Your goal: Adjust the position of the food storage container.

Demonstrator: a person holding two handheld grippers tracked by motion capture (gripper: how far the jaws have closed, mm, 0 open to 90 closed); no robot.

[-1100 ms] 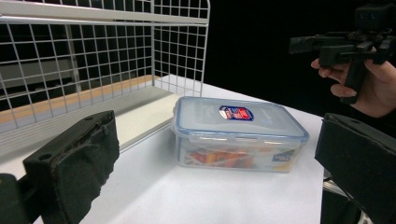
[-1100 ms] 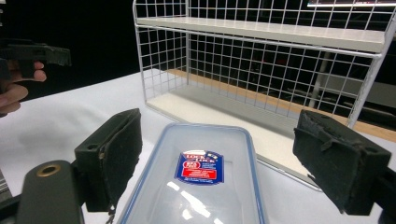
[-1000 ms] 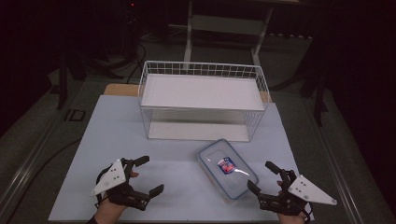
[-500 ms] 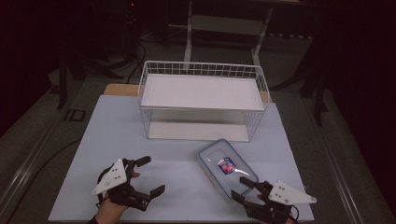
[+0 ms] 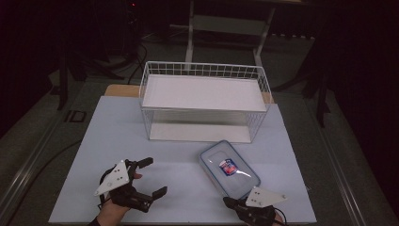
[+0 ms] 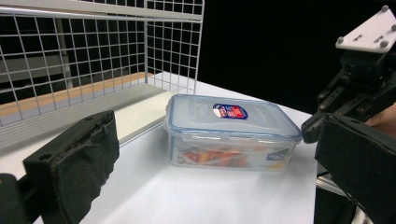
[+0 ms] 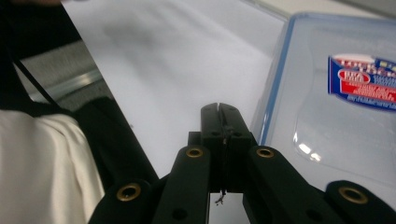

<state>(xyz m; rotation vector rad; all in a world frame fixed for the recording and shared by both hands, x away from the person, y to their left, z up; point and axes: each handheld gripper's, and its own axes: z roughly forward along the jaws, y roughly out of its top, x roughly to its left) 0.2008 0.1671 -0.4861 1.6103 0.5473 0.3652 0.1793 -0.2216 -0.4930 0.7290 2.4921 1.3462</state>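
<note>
High view: white table [image 5: 141, 136] carries a wire basket [image 5: 204, 101]; the lidded plastic box [image 5: 229, 168] lies in front of it. Right gripper [image 7: 219, 112], jaws just pressed together on nothing, sits beside the box's near corner. Left gripper [image 5: 148, 176] is spread wide.

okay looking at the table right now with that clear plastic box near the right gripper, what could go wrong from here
1. The right gripper has just closed its jaws with nothing between them, beside the clear plastic box with a blue-rimmed lid. It may only nudge the box, which could skid on the smooth white table.
2. The box sits close in front of the white wire basket; a push could bump it into the wire wall.
3. The left gripper stands open, apart from the box, so nothing steadies it.
</note>
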